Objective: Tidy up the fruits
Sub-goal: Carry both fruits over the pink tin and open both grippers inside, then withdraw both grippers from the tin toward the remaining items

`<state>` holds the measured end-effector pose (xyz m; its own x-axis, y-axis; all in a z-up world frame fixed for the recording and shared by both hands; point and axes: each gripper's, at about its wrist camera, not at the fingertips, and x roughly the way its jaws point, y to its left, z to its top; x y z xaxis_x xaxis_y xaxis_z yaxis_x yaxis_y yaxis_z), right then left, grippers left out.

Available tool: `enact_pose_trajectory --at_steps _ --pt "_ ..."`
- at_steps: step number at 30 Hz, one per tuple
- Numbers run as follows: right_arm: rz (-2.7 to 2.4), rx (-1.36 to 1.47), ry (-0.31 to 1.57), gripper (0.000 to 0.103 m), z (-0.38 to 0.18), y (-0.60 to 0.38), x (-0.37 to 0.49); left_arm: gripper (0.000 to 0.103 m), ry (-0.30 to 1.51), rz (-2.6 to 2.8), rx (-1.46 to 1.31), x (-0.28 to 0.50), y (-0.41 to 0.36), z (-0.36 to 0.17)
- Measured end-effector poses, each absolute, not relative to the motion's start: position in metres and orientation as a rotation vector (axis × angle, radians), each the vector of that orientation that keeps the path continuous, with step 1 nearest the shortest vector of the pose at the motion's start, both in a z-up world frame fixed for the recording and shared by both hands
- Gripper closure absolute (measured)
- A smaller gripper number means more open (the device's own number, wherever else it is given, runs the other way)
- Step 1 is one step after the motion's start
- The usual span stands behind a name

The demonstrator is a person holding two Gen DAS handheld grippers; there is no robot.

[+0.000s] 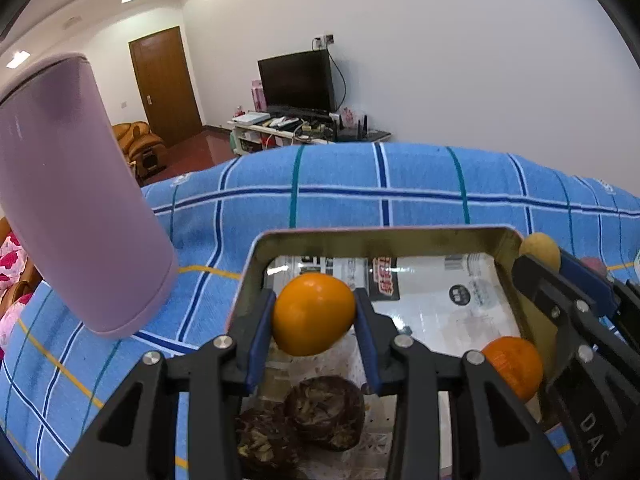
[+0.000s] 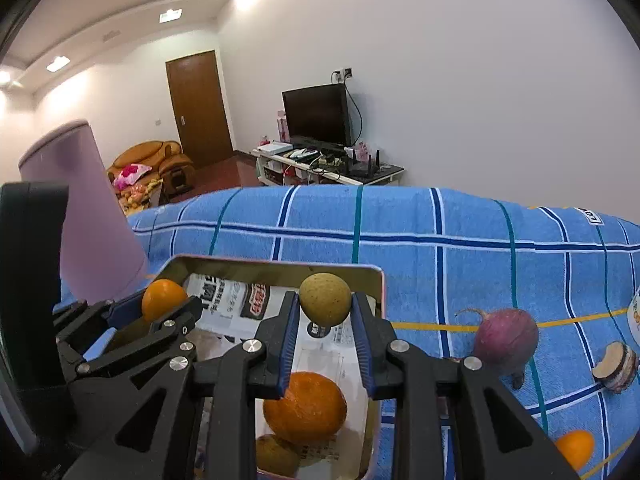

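Note:
My left gripper [image 1: 314, 314] is shut on a smooth orange fruit [image 1: 314, 312], held over the left part of a metal tin [image 1: 384, 240] lined with printed paper. My right gripper [image 2: 326, 300] is shut on a small yellow-brown round fruit [image 2: 325, 298], held over the tin's right part [image 2: 280, 270]. Inside the tin lie an orange tangerine [image 2: 306, 406], a yellowish fruit [image 2: 276, 456] and two dark brown wrinkled fruits [image 1: 324, 414]. In the left wrist view the right gripper [image 1: 560, 276] shows at the tin's right rim.
The tin sits on a blue checked cloth [image 2: 440, 248]. A tall lilac cylinder [image 1: 76, 196] stands left of the tin. Right of it lie a purple root vegetable [image 2: 506, 340], a cut brown piece [image 2: 616, 364] and an orange fruit [image 2: 574, 450]. A TV stand [image 2: 320, 160] stands behind.

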<state>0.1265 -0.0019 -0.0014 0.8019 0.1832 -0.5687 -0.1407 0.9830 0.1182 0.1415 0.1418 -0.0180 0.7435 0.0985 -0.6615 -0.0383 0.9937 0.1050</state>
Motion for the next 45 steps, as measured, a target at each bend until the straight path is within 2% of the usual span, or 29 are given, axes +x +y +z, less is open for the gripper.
enact_pose_trajectory --at_steps 30,36,39,42,43,44,45 --pt "0.252 0.045 0.728 0.074 -0.021 0.007 0.145 0.063 0.796 0.083 0.097 0.155 0.146 -0.037" --pt "0.3 0.087 0.724 0.071 -0.021 0.003 0.143 0.062 0.795 0.082 0.089 0.155 0.146 -0.037" --pt "0.294 0.098 0.713 0.066 -0.019 0.001 0.139 0.062 0.793 0.082 0.082 0.154 0.146 -0.037" --pt "0.295 0.135 0.681 0.046 -0.016 -0.007 0.133 0.06 0.786 0.089 0.079 0.153 0.148 -0.036" --pt "0.297 0.148 0.668 0.037 -0.015 -0.009 0.13 0.053 0.778 0.091 0.079 0.151 0.148 -0.035" --pt "0.301 0.157 0.647 0.032 -0.013 -0.011 0.126 0.045 0.771 0.088 0.08 0.15 0.148 -0.035" --pt "0.296 0.155 0.633 0.031 -0.011 -0.011 0.123 0.042 0.759 0.076 0.08 0.148 0.146 -0.033"
